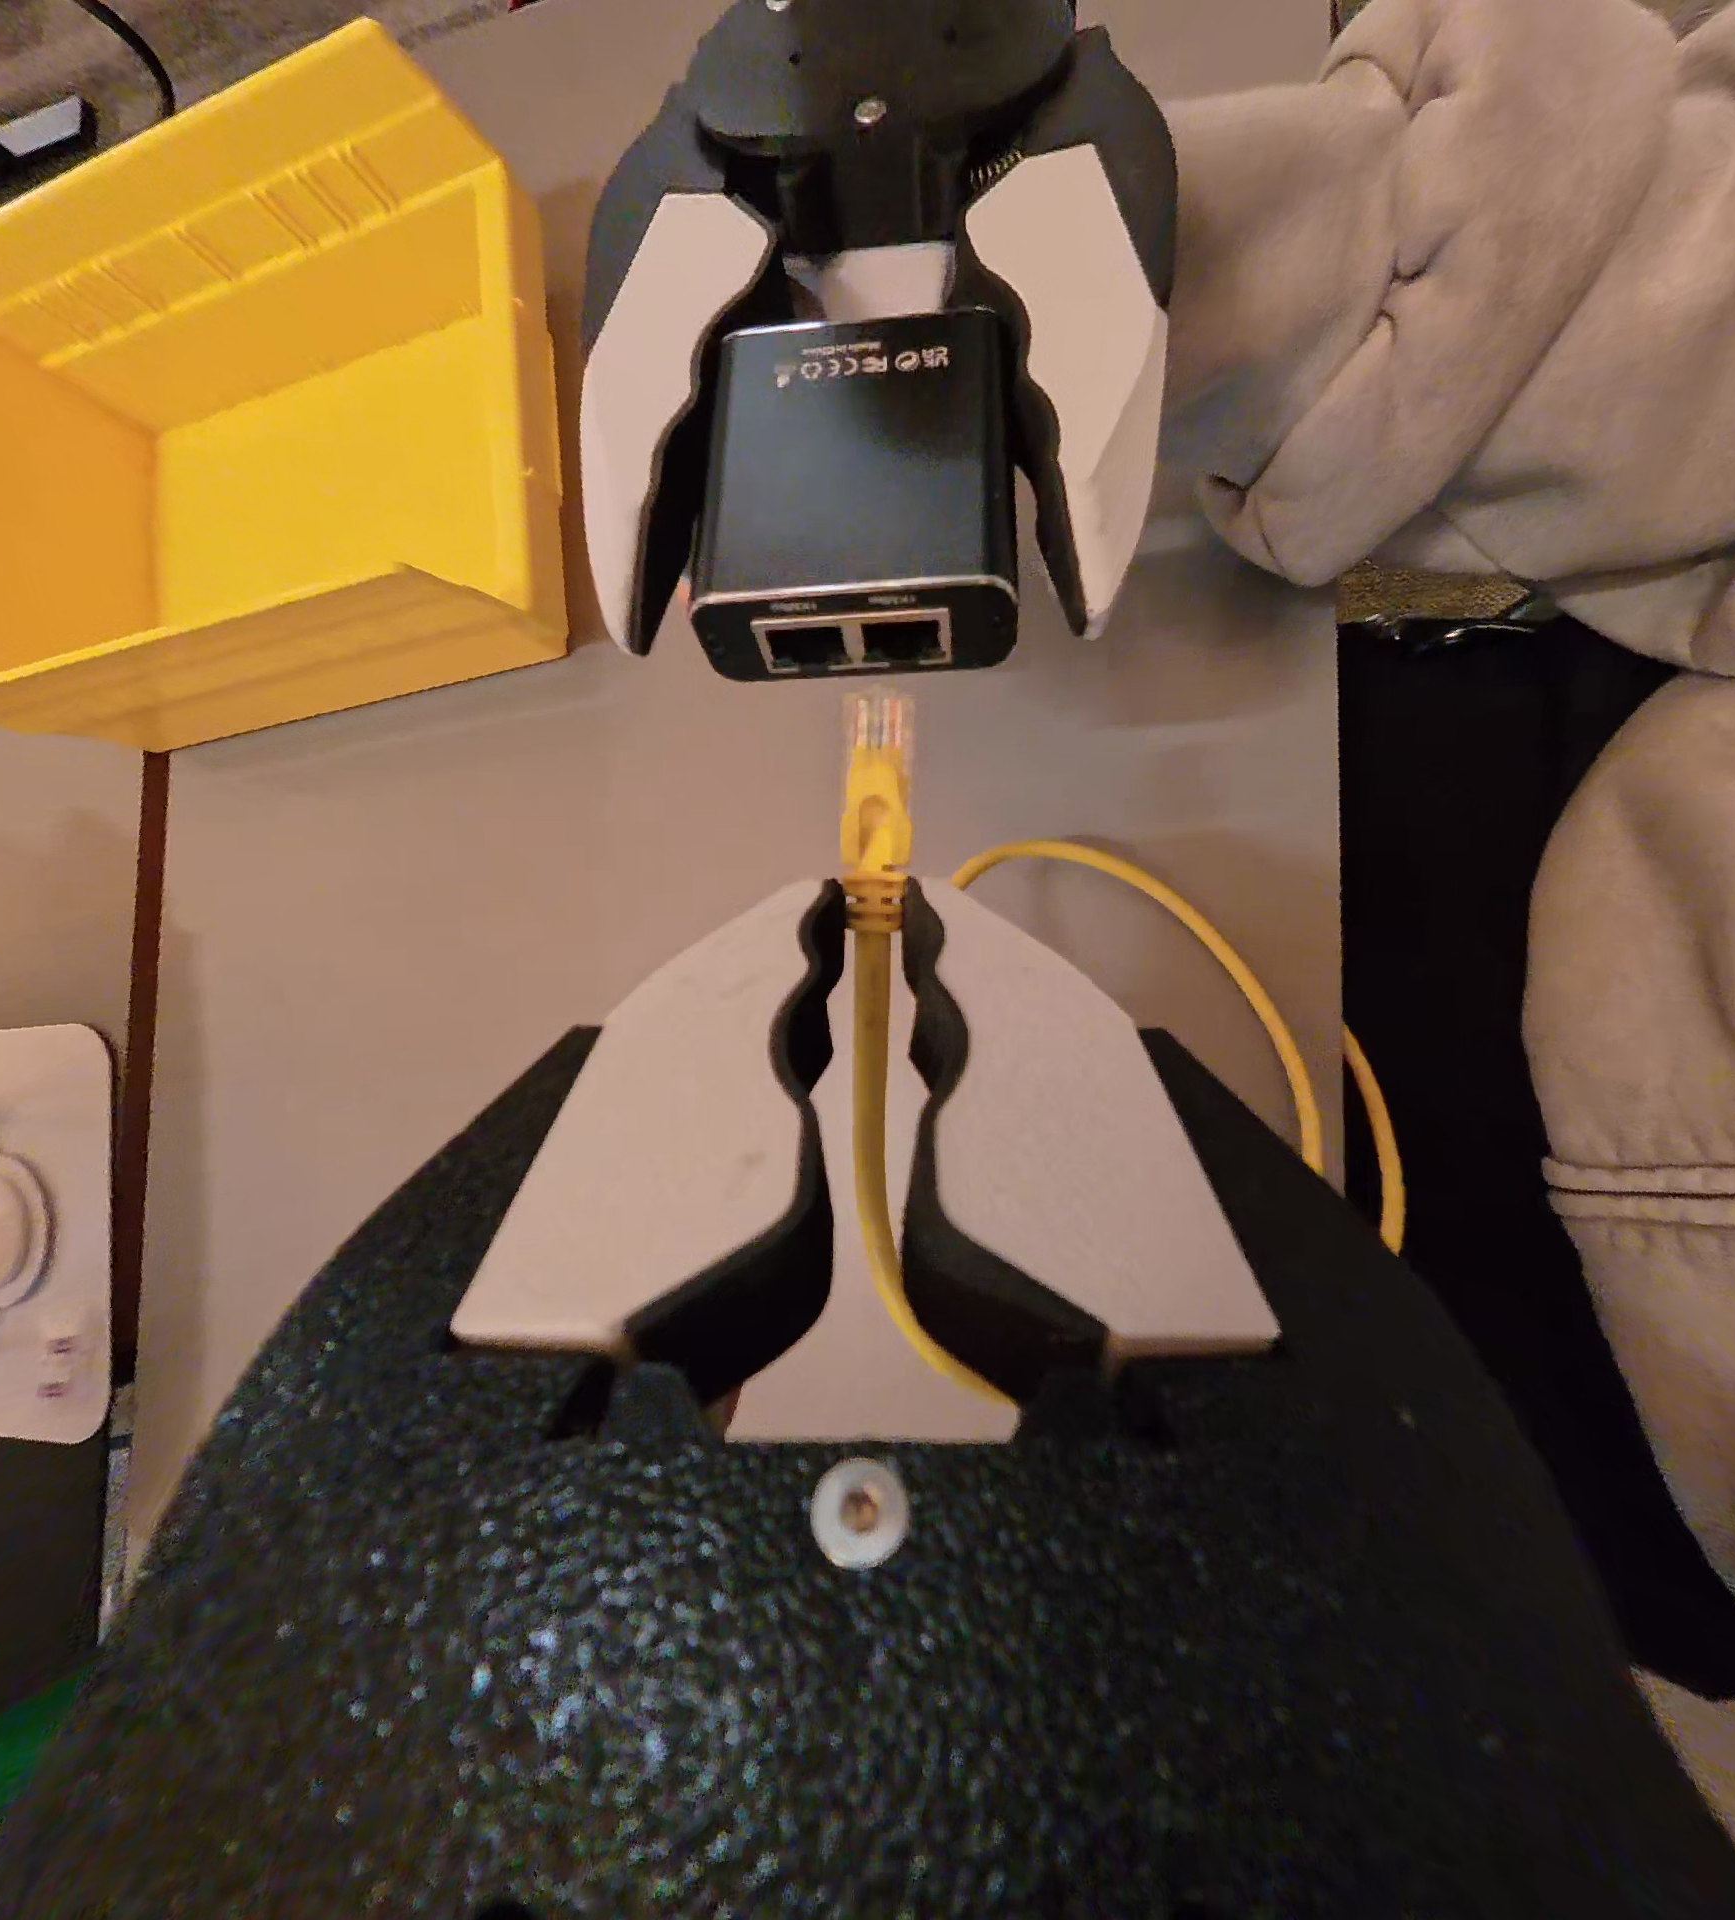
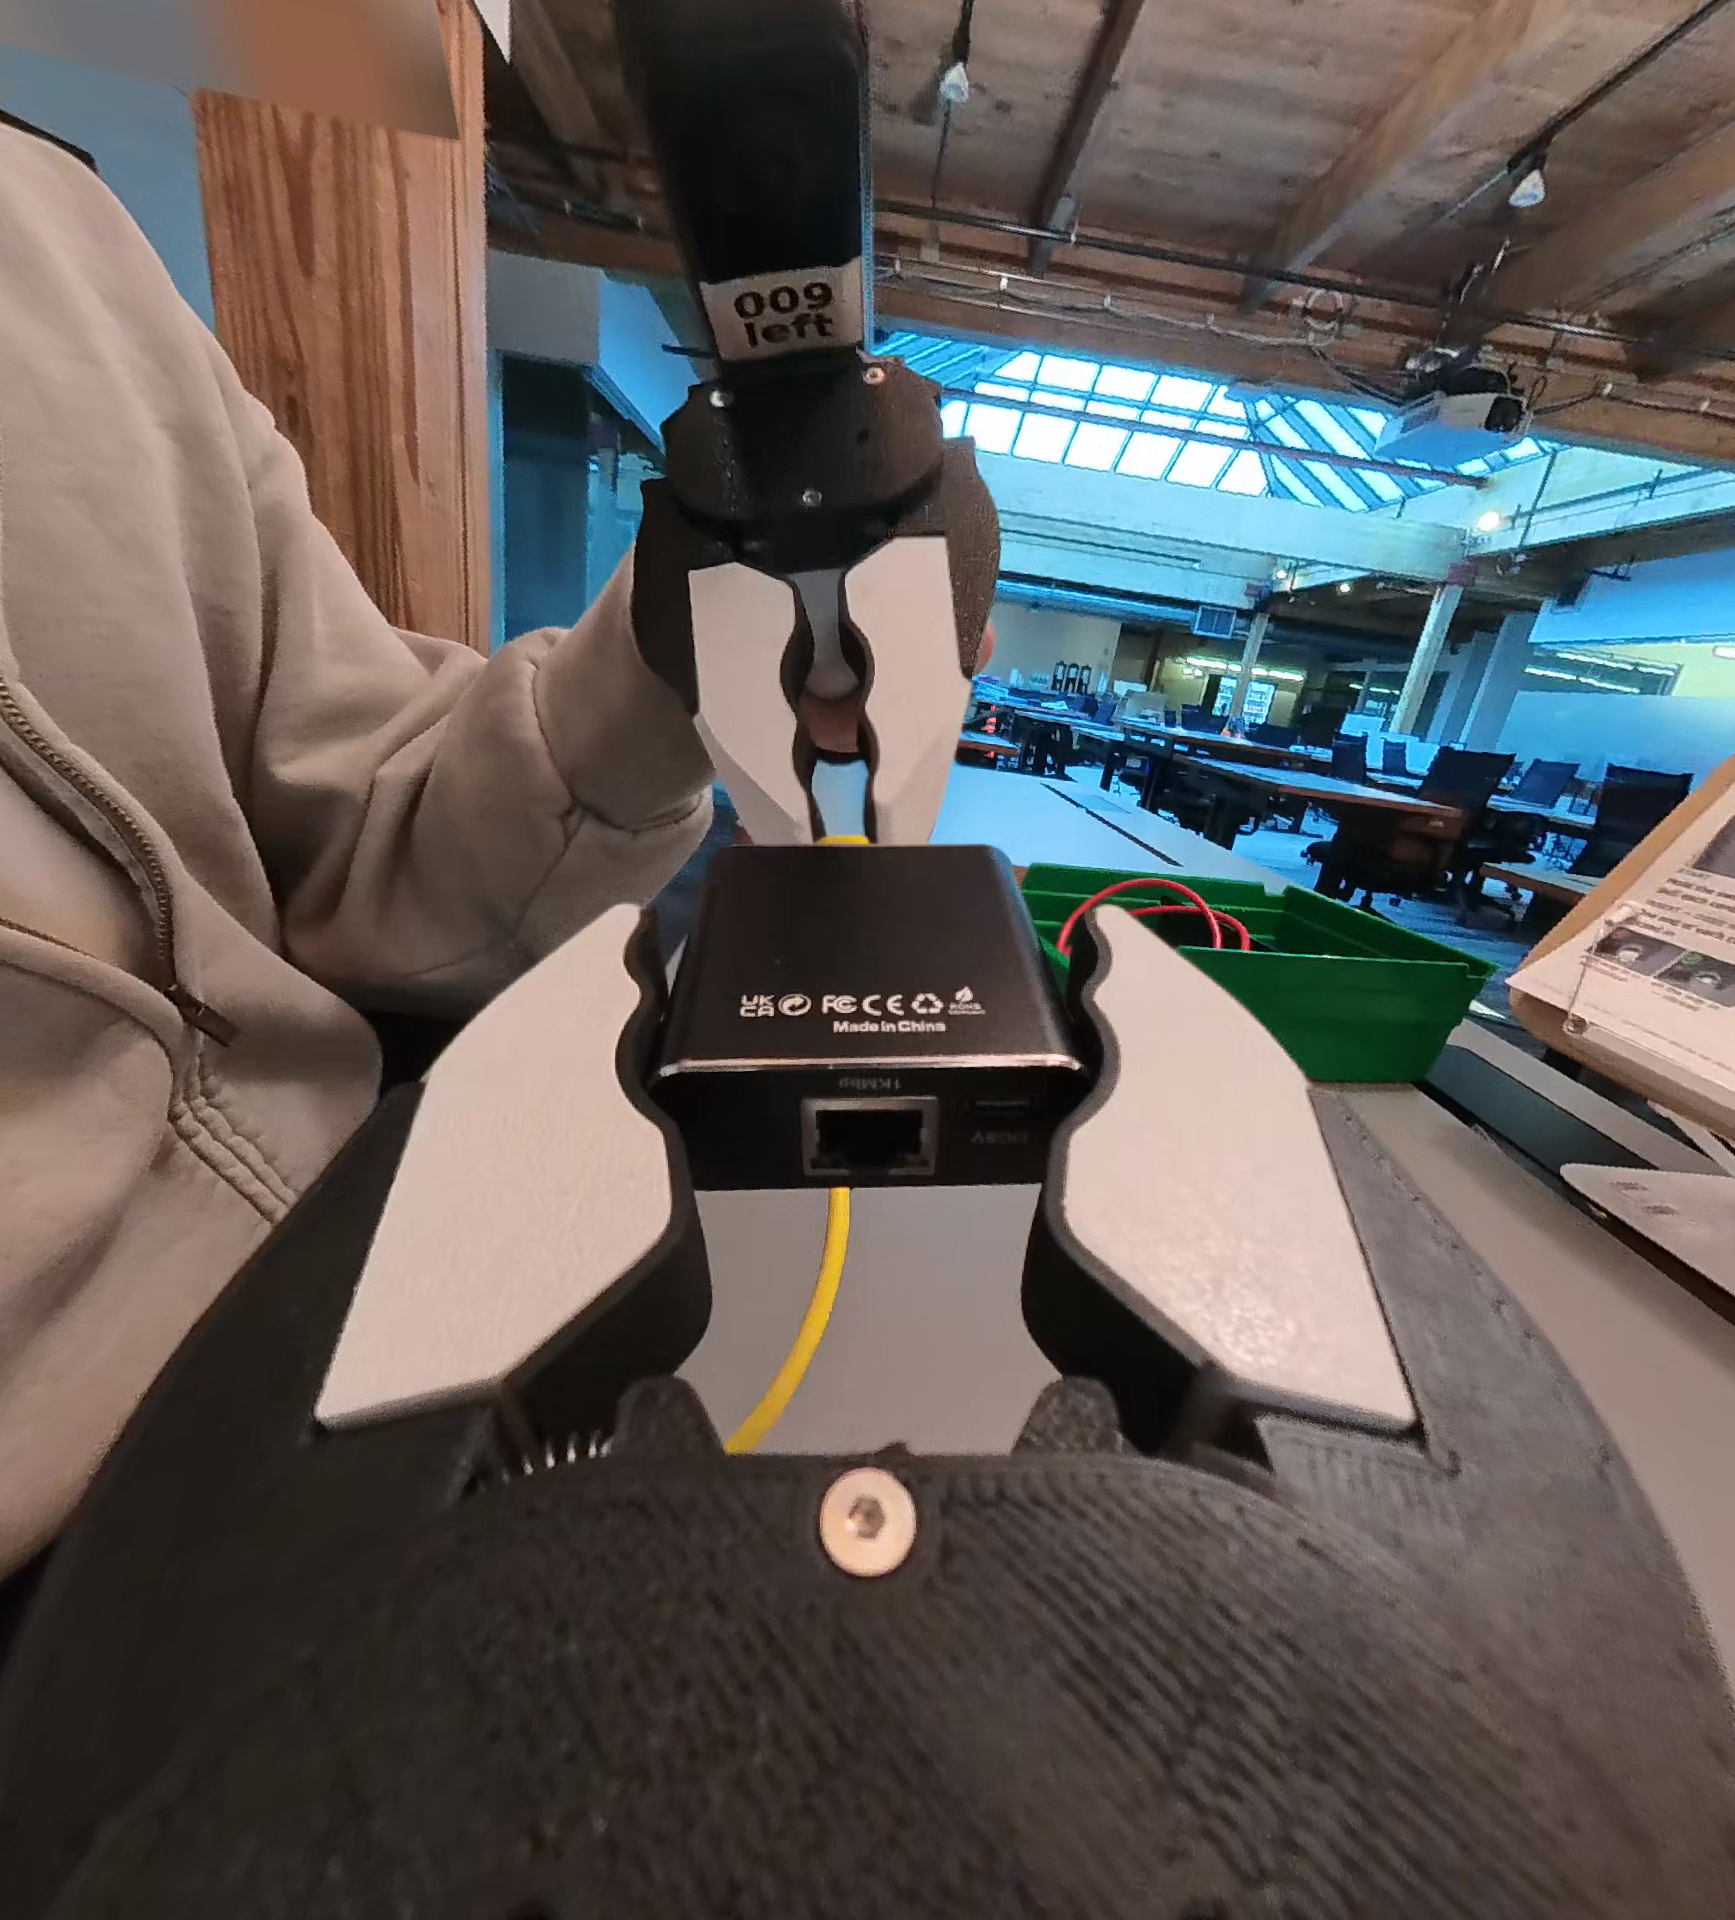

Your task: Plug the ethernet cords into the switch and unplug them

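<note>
Above the pale surface (image 1: 427, 935), the right gripper (image 1: 868, 623) clamped the black switch (image 1: 847, 488) while the left gripper's (image 1: 868, 894) fingers pinched the yellow ethernet cord (image 1: 873, 790) just short of the ports — plugging-in step, needing careful alignment.

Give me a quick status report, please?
Left claw shut on yellow cord. Right claw shut on black switch. Plug just short of the ports, nothing between.

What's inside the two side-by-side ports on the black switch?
Both ports on the switch look empty; the yellow cord's plug sits just outside them. Their deeper insides are too dark to see.
</note>
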`<state>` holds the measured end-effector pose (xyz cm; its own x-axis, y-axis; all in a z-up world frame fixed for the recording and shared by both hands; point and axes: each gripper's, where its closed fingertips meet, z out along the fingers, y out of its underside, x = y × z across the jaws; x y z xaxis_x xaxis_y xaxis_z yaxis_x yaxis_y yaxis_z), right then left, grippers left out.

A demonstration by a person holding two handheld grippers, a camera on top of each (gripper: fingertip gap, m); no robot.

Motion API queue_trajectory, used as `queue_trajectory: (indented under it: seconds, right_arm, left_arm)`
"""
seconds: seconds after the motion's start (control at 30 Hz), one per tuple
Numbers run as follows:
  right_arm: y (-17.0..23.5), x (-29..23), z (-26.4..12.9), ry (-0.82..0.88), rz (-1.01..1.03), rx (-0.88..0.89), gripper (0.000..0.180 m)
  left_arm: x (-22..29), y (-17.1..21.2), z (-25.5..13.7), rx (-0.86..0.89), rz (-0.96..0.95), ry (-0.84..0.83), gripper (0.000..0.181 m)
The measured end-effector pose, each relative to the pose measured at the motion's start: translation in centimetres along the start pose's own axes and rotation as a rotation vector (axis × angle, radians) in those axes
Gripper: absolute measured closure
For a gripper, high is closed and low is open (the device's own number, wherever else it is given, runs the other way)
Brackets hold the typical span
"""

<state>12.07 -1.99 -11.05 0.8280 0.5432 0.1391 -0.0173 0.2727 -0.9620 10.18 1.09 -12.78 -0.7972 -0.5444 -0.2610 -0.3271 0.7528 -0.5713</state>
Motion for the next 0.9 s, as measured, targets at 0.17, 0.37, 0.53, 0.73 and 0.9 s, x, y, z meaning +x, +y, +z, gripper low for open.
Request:
queue_trajectory:
  seconds: [0.17, 0.37, 0.53, 0.73, 0.9]
  right_arm:
    - [0.2, 1.0, -0.3, 0.081, -0.044, -0.039, 0.104]
    - [0.0, 1.3, -0.9, 0.111, -0.064, -0.069, 0.104]
    - [0.2, 1.4, -1.0, 0.118, -0.068, -0.077, 0.104]
    - [0.2, 2.2, -1.1, 0.156, -0.065, -0.05, 0.104]
    - [-0.1, 3.1, -1.1, 0.206, -0.02, -0.041, 0.104]
  left_arm:
    - [-0.9, 2.1, 1.4, -0.003, -0.088, 0.045, 0.17]
    - [-3.2, 11.2, 9.0, 0.039, -0.322, 0.176, 0.171]
    - [-8.1, 13.9, 9.0, 0.146, -0.429, -0.112, 0.171]
    - [-13.2, 8.8, 0.6, 0.231, -0.221, -0.419, 0.17]
    - [-12.0, 6.0, -0.6, 0.233, -0.143, -0.391, 0.17]
